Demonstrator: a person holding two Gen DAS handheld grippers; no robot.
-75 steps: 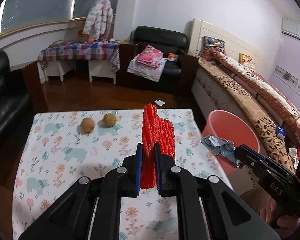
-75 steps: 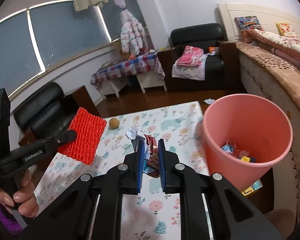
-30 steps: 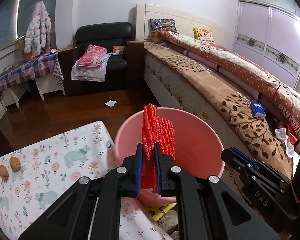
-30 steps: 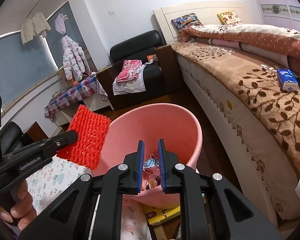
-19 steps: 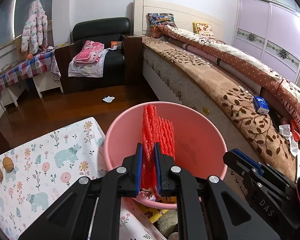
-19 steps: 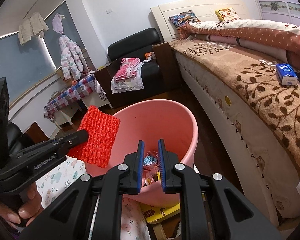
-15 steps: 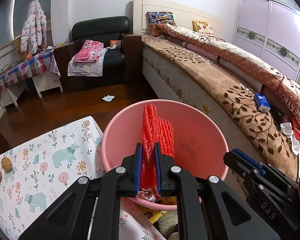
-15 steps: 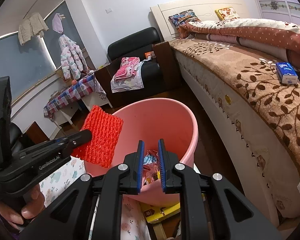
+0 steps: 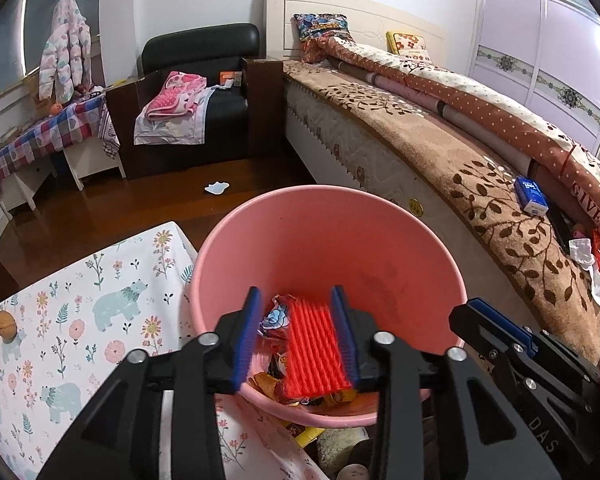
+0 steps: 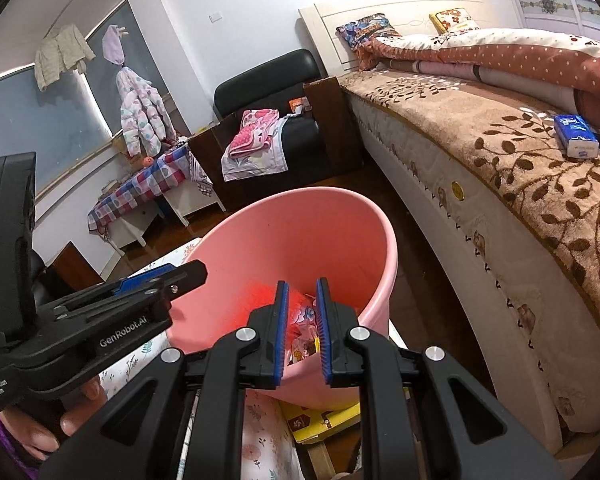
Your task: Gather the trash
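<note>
Red foam netting (image 9: pixel 314 350) is seen between the opening jaws of the left gripper (image 9: pixel 298 338), inside the pink bucket (image 9: pixel 380 248); the right gripper (image 10: pixel 302 330) is kept narrowly closed, empty.

Left gripper (image 9: pixel 298 338) – black frame, blue-padded fingers (image 9: pixel 246 334), silver screws, white "GenRobot.AI" marking; purple sleeve.

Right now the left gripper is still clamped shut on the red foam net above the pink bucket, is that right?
Not quite. The left gripper is above the pink bucket, but it is not clamped: its jaws are opening and the red foam net has dropped free into the bucket onto the wrappers. The left wrist view shows the pads standing apart from the net.
</note>
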